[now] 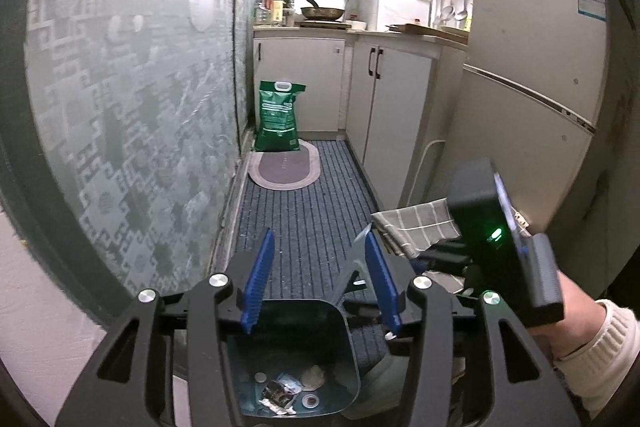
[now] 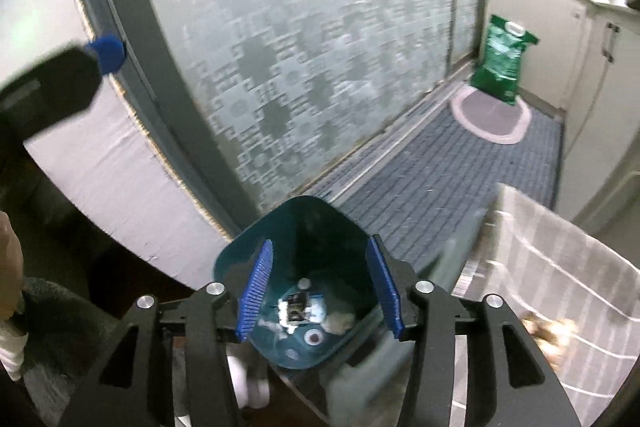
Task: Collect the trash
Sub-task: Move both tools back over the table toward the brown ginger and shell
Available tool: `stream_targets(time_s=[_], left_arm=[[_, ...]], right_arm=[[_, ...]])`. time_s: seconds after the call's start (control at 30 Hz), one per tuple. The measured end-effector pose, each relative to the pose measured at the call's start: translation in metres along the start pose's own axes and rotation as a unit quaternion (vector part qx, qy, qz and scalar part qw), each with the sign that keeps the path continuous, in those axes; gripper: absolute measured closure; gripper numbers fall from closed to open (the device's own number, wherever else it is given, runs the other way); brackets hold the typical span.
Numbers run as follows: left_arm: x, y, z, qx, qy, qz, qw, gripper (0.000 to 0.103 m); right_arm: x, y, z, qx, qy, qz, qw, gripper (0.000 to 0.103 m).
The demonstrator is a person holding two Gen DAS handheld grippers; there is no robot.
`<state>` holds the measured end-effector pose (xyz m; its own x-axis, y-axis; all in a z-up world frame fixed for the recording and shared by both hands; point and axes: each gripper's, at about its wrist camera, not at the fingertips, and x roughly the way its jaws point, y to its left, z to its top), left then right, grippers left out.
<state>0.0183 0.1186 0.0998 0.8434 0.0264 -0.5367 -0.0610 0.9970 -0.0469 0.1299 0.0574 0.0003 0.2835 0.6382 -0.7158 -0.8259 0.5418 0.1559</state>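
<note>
**Teal bin under both hand-held grippers**

Teal plastic fills the bottom of both views: the small bin (image 1: 296, 359) stands on the floor beside the frosted glass door (image 1: 132, 87), with scraps of trash (image 2: 298, 311) lying at its bottom. My left hand-held gripper (image 1: 316, 283) hangs over its rim, fingers spread wide and holding nothing. My right hand-held gripper (image 2: 322, 287) is likewise wide open and empty, looking straight down into the bin. A striped cloth (image 2: 560, 259) lies just right of it.

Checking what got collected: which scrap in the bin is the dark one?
The crumpled black wrapper in the middle of the teal bin floor; the scrap beside it is pale beige.
</note>
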Motion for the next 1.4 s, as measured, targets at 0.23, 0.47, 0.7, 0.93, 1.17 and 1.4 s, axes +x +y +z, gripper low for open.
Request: stream_targets(time_s=[0.23,0.47,0.7,0.93,1.17,1.4], left_arm=[[0.017,-0.025,0.004,0.008,0.006,-0.011,0.9999,0.044],[0.037,-0.044,0.003,0.015,0.016,-0.021,0.9995,0.043],[0.057,-0.063,0.0,0.026,0.035,-0.027,0.9987,0.039],[0.087,-0.082,-0.009,0.042,0.068,-0.027,0.9965,0.037],[0.108,-0.098,-0.018,0.054,0.091,-0.027,0.994,0.037],[0.132,-0.12,-0.03,0.091,0.111,-0.021,0.9894,0.037]], right_arm=[[-0.031,-0.048,-0.017,0.037,-0.018,-0.037,0.998,0.044],[-0.05,-0.087,-0.04,0.062,-0.016,-0.075,0.995,0.042],[-0.045,-0.105,-0.062,0.057,0.005,-0.116,0.992,0.041],[-0.03,-0.109,-0.068,0.041,0.022,-0.126,0.991,0.041],[-0.024,-0.115,-0.073,0.034,0.021,-0.134,0.99,0.06],[-0.03,-0.123,-0.076,0.046,0.014,-0.121,0.992,0.063]])
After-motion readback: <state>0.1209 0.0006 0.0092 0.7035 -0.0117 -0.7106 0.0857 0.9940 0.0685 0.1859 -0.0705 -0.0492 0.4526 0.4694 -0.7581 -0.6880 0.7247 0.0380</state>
